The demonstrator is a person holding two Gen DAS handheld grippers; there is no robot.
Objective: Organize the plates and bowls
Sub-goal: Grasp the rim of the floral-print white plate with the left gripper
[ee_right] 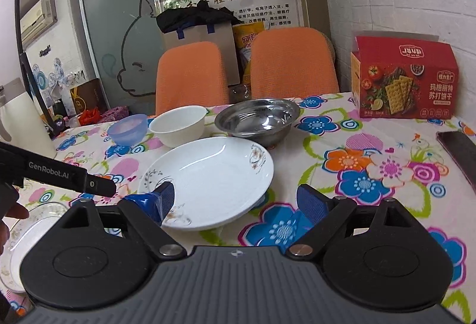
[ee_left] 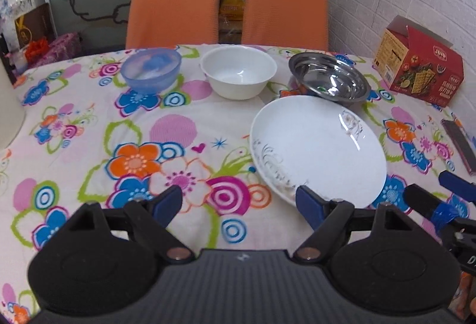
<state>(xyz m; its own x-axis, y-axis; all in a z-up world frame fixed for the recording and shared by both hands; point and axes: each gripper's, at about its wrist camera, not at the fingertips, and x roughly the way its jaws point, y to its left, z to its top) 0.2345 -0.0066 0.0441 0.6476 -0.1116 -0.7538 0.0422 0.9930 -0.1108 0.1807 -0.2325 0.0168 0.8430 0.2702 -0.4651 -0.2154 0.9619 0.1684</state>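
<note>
From the left wrist camera, the left gripper (ee_left: 238,205) hangs low over the flowered tabletop (ee_left: 89,121) with its fingers spread wide and nothing between them. The patterned white plate (ee_left: 318,148) lies just ahead and to its right, its near rim beside the right-hand blue pad. Behind the plate stand three bowls in a row: the blue plastic bowl (ee_left: 151,69), the white bowl (ee_left: 238,75) and the steel bowl (ee_left: 328,79), whose rim sits at or over the plate's far edge. At the far right edge the other tool's blue-taped tip pokes in. This looks like an early step: nothing is stacked, and a first pick seems to be in preparation.

From the right wrist camera, the right gripper (ee_right: 235,199) is also spread and empty, but it is closer to the job: its left pad overlaps the near rim of the patterned white plate (ee_right: 208,175), though whether it touches the rim I cannot tell. The next move probably calls for sliding one finger under that shallow rim and closing gently, since glazed china can slip.

Only this view shows a second plate (ee_right: 20,237) at the lower left, beneath the left tool's body, a likely place to stack onto. It also shows the red cracker box (ee_right: 404,79) face on and a dark flat object (ee_right: 459,151) at the right edge.
</note>
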